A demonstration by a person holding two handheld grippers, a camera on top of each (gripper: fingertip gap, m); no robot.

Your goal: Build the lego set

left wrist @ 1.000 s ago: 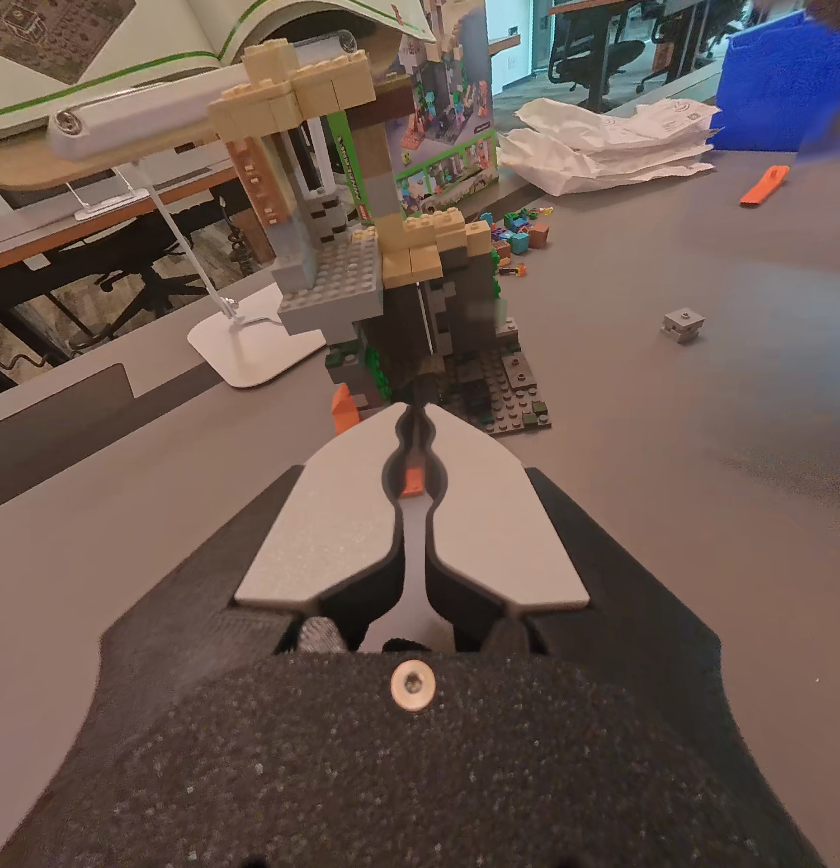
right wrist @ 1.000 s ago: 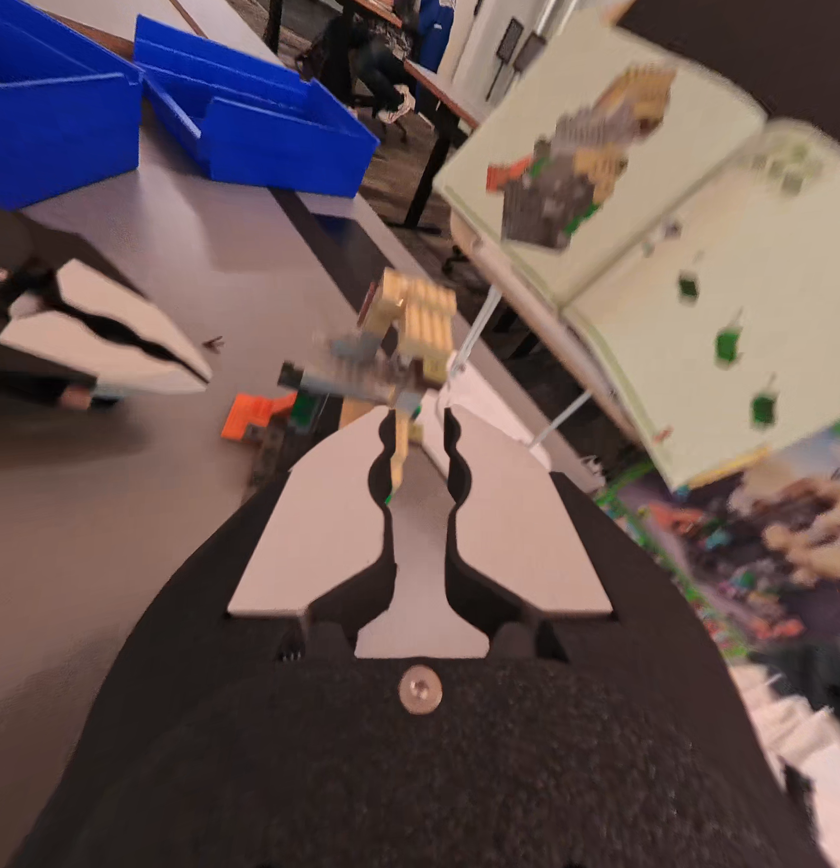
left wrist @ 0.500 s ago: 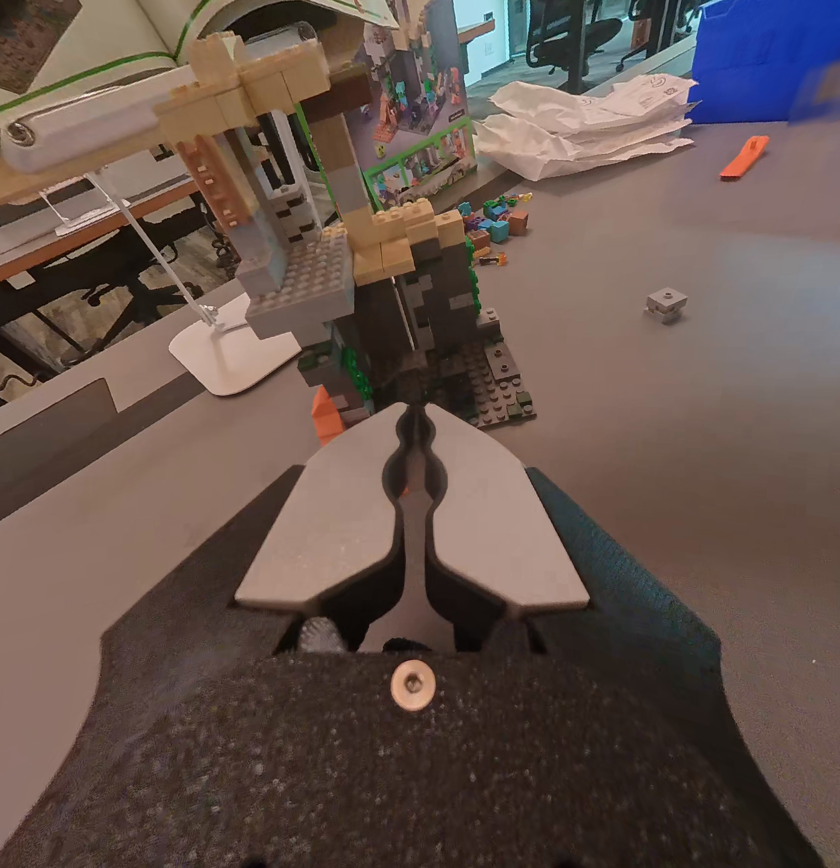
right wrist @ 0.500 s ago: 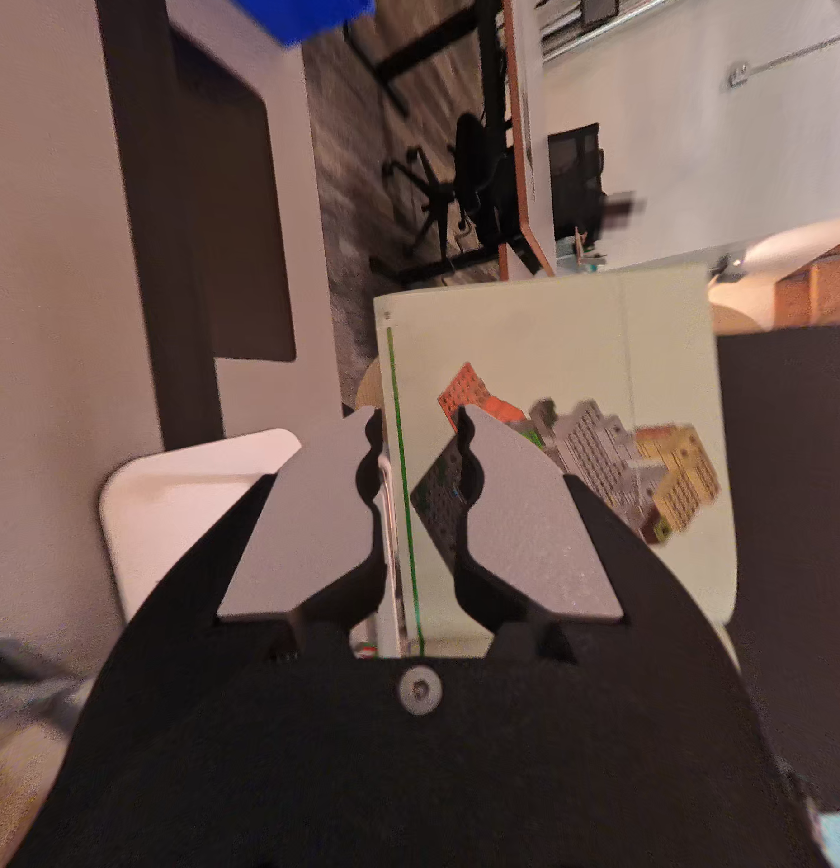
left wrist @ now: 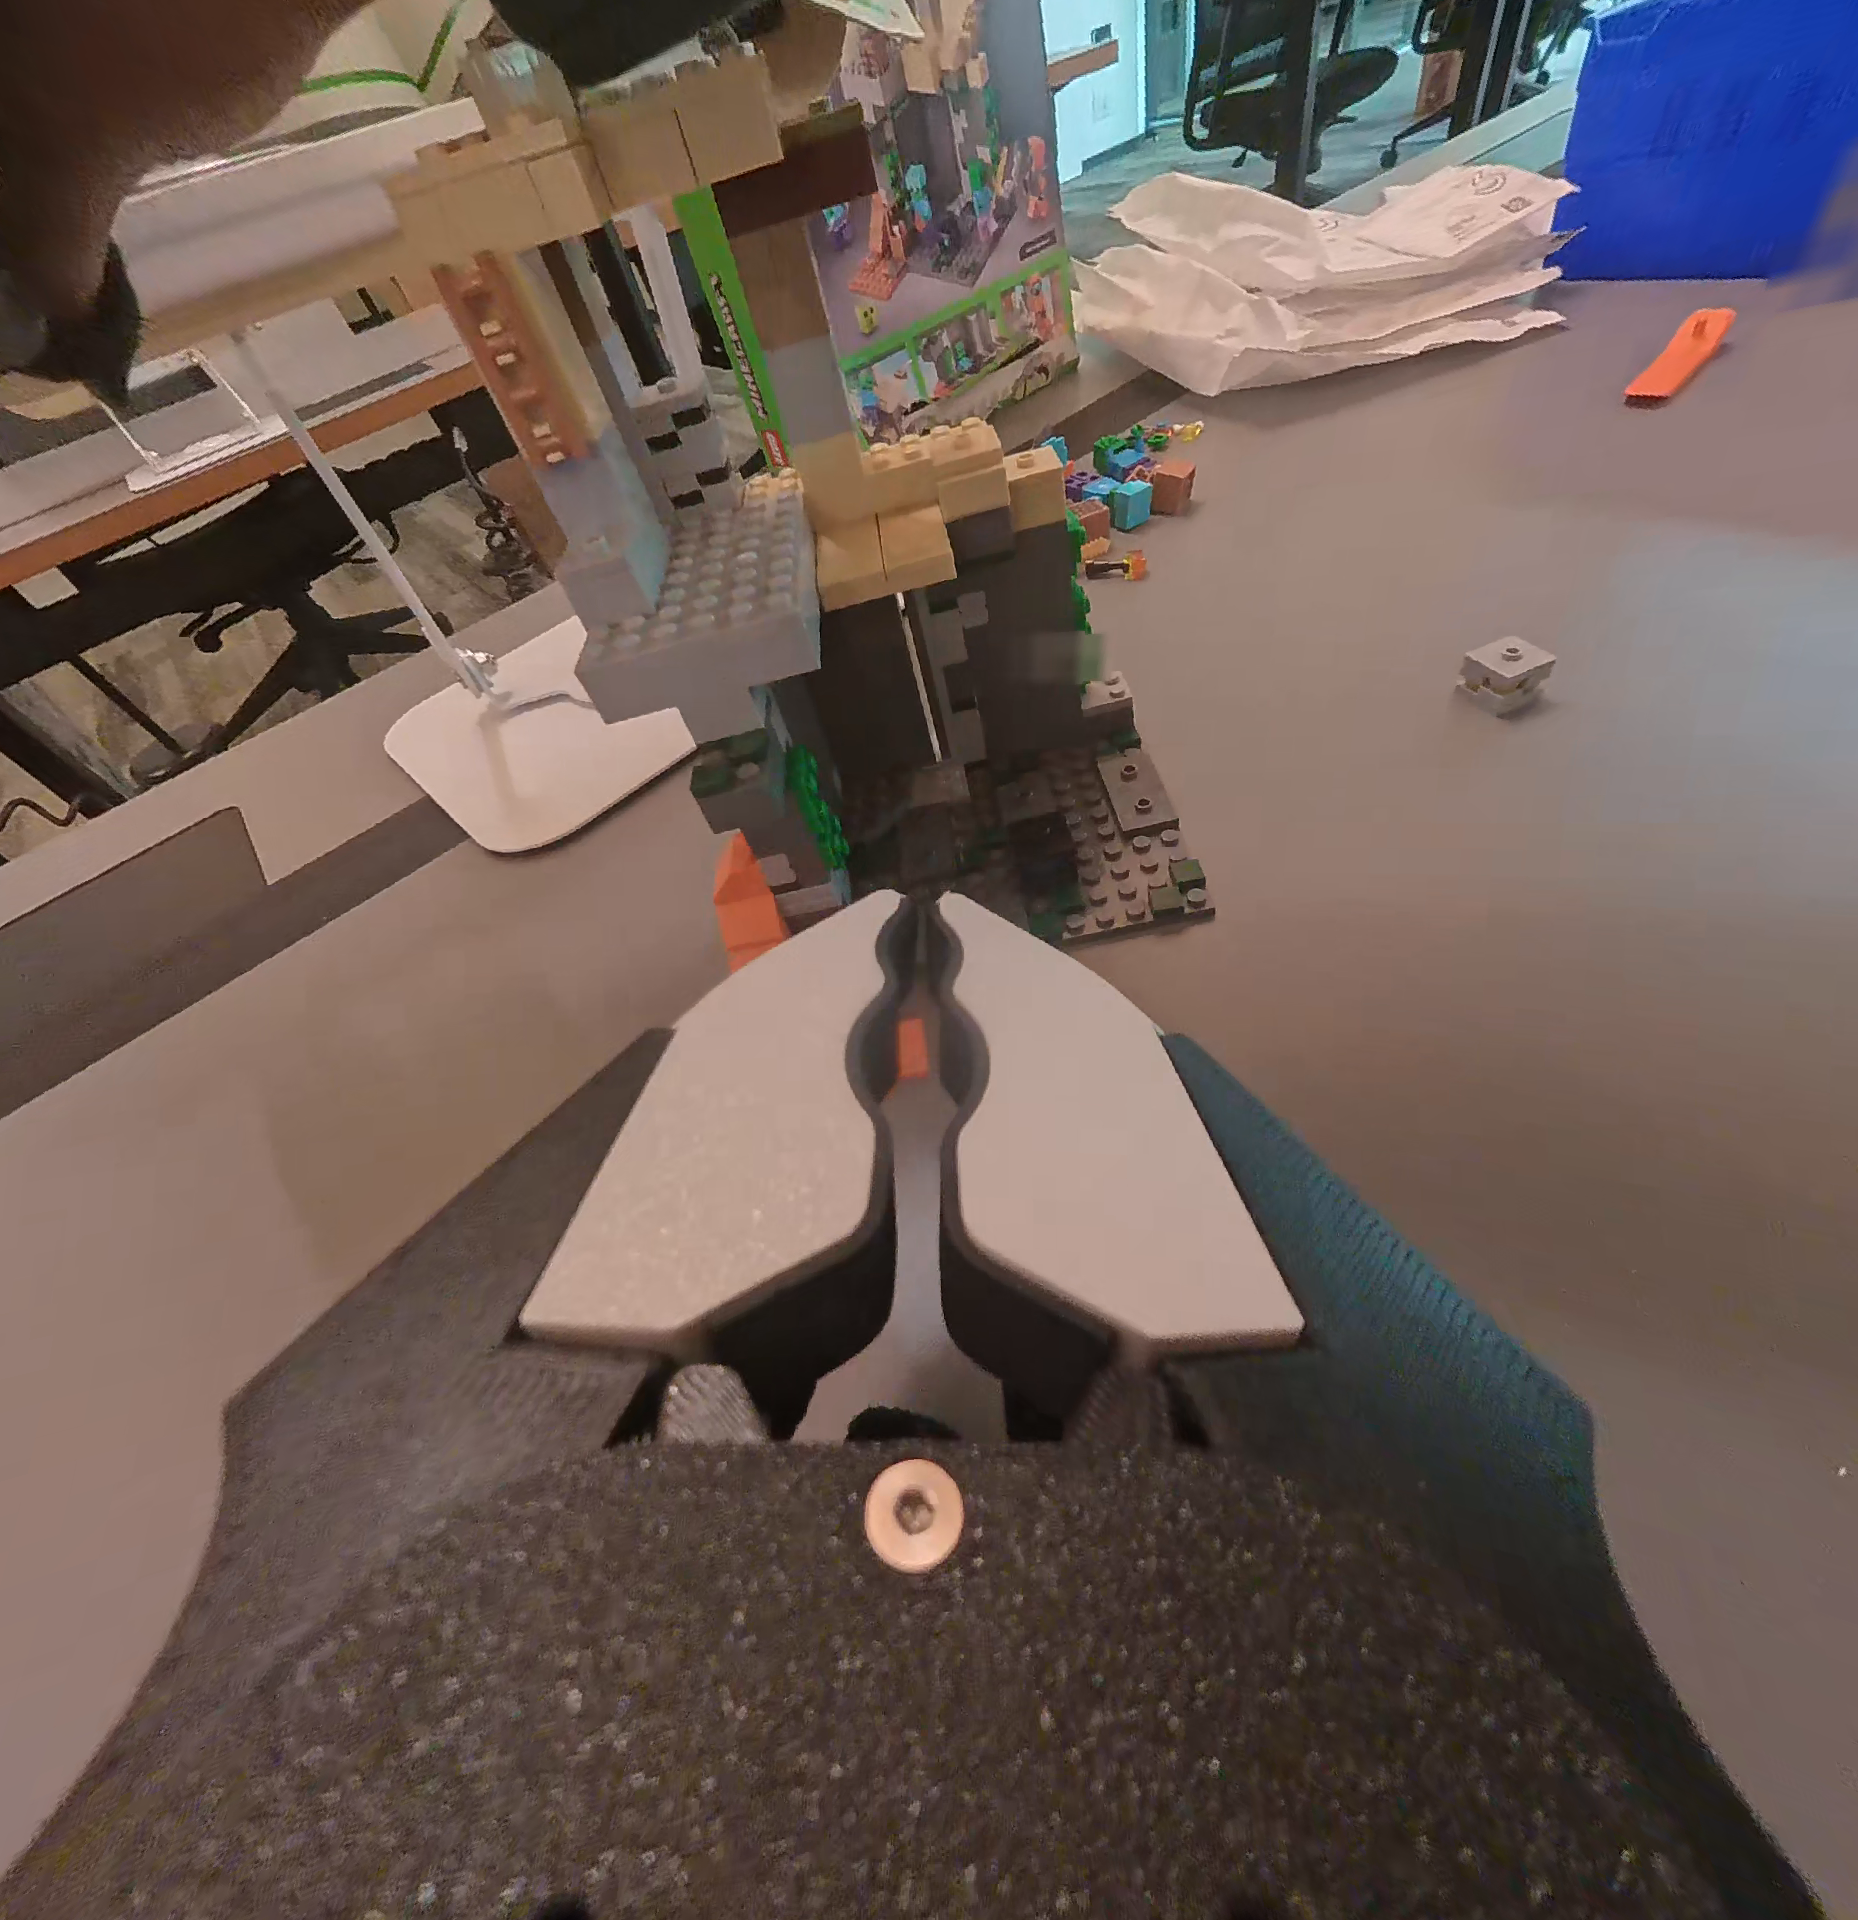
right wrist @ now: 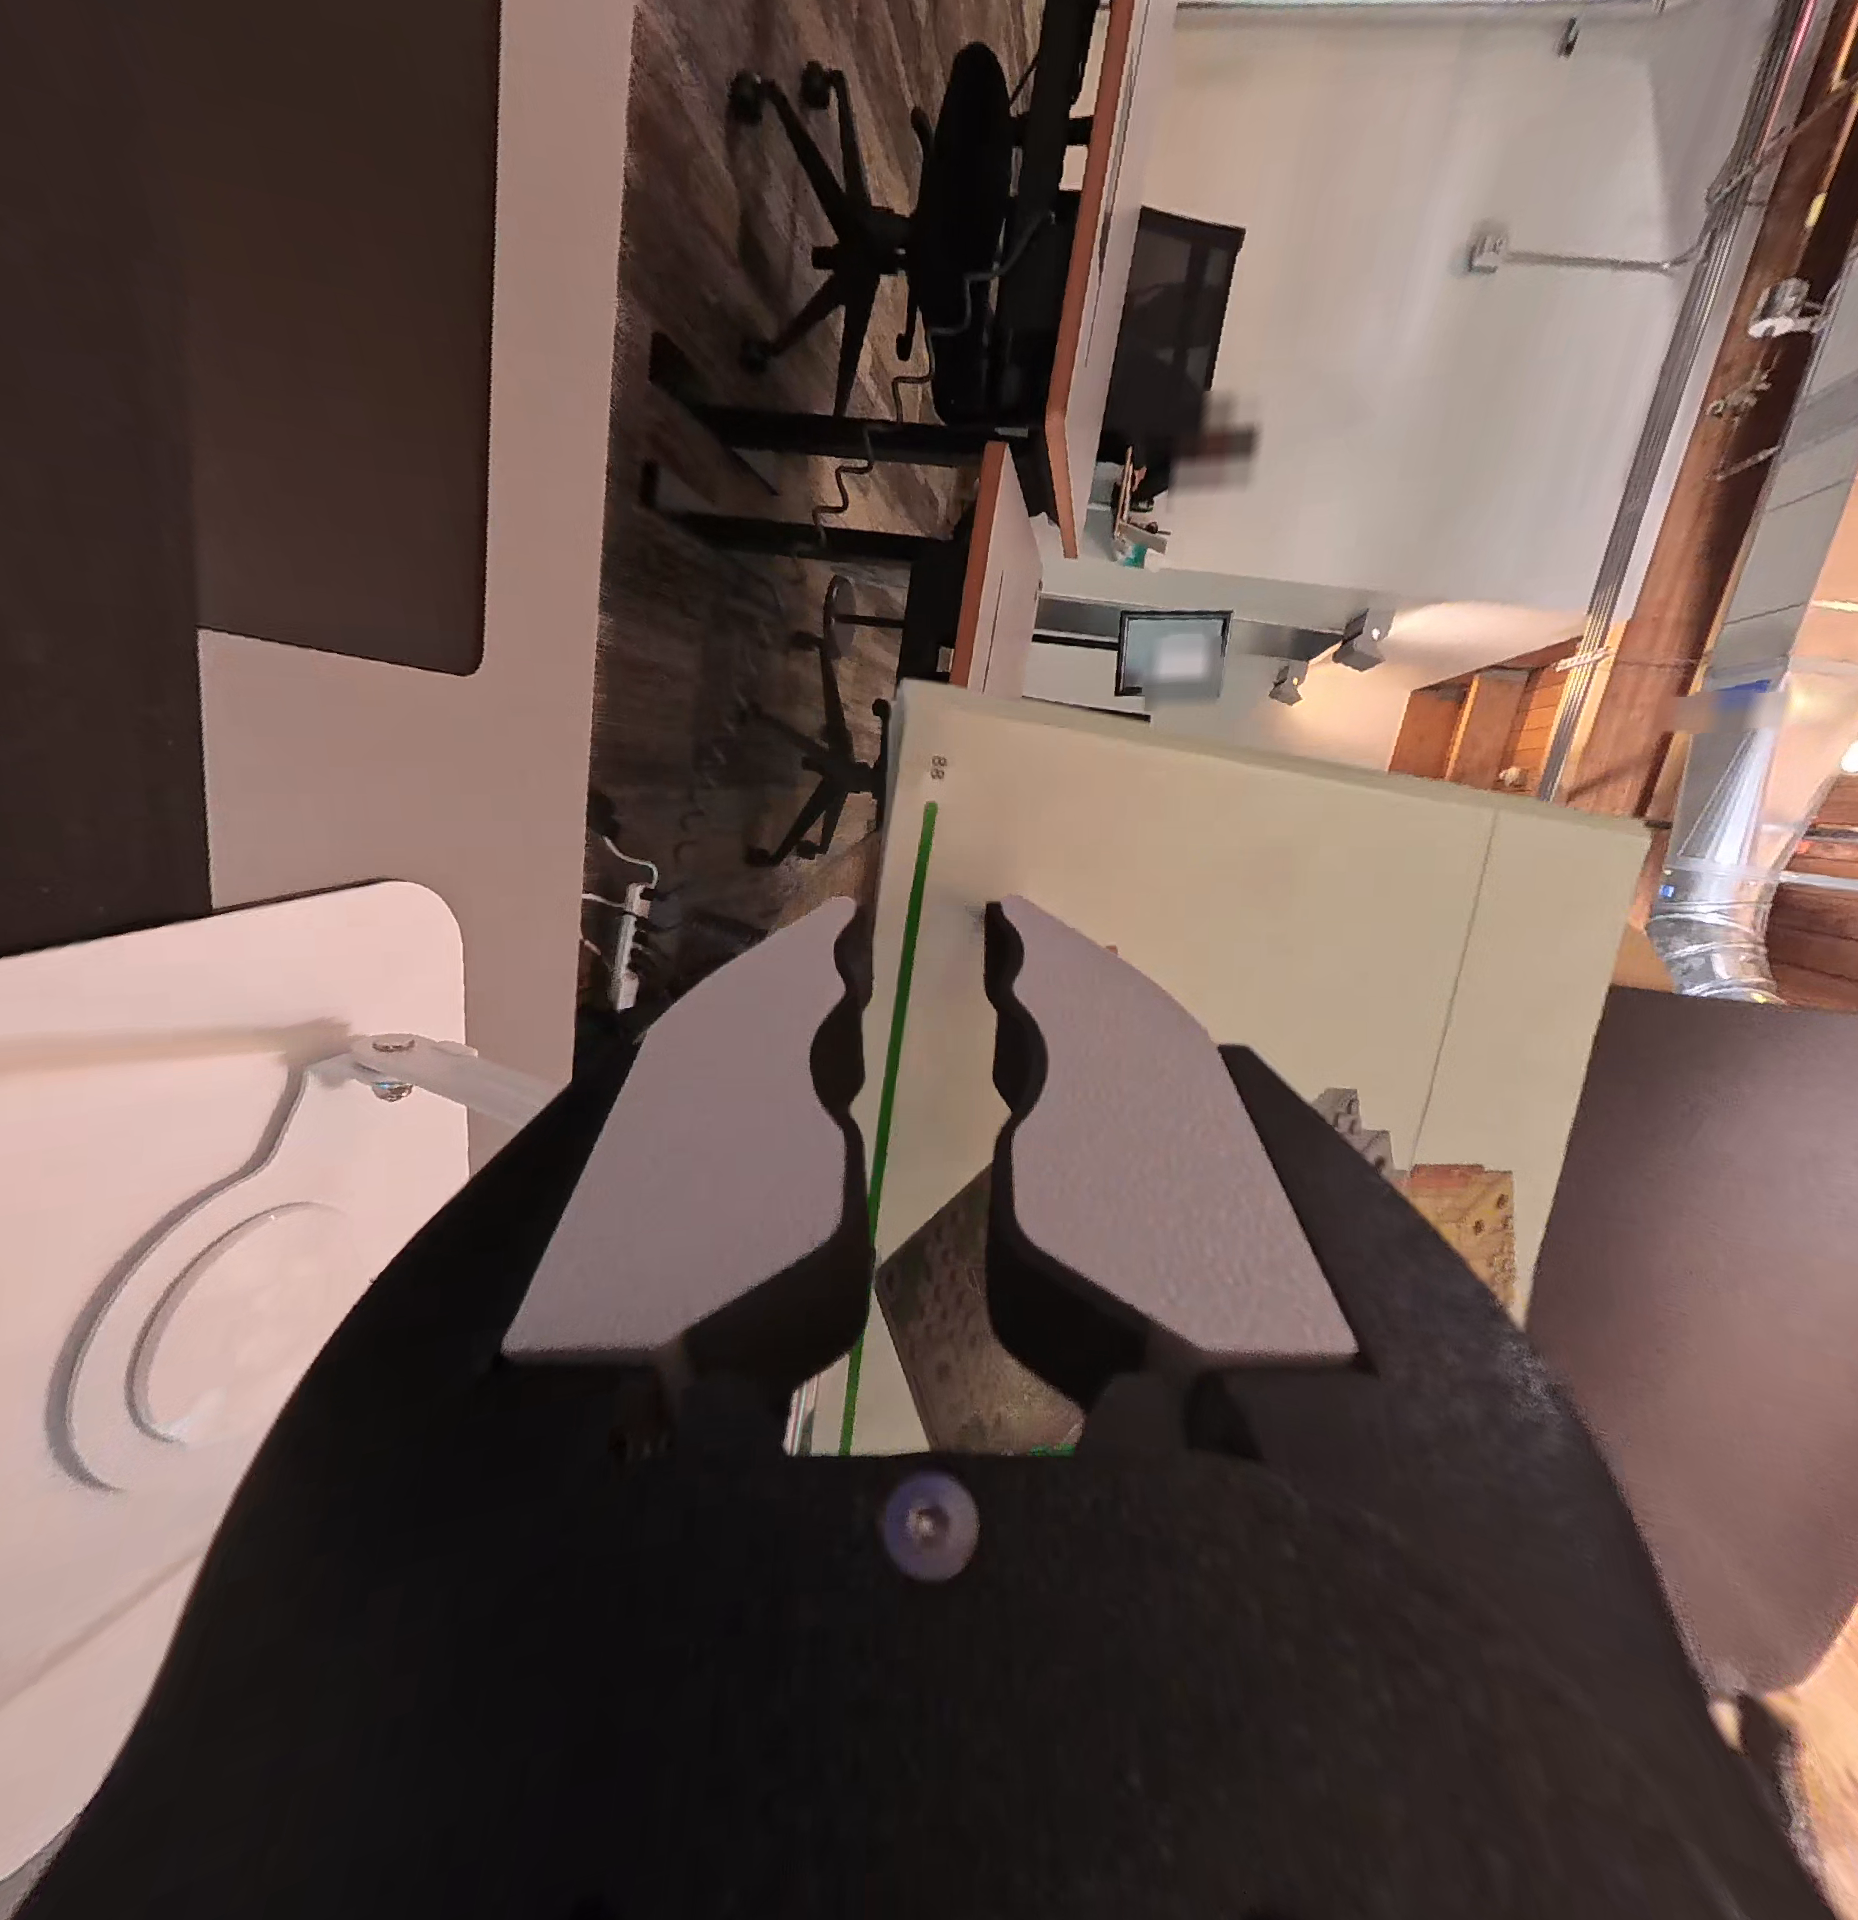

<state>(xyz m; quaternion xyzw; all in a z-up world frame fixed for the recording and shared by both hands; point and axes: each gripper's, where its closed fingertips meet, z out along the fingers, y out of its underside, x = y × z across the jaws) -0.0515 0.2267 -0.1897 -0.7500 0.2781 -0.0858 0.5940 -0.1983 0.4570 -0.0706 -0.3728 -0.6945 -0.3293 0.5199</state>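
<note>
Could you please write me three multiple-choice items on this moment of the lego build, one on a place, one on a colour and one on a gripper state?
1. Where does the small grey brick lie?
A. alone on the table, to the right of the lego model
B. inside the blue bin
C. on top of the model

2. What colour is the flat tool lying near the white paper bags?
A. green
B. orange
C. yellow

3. How do the right gripper's jaws stand?
A. shut on a brick
B. shut and empty
C. open, in front of the instruction booklet

Answers: 1 A, the brick sits by itself on bare table. 2 B, it is plainly orange. 3 C, a clear gap shows the page between the fingers.
</note>
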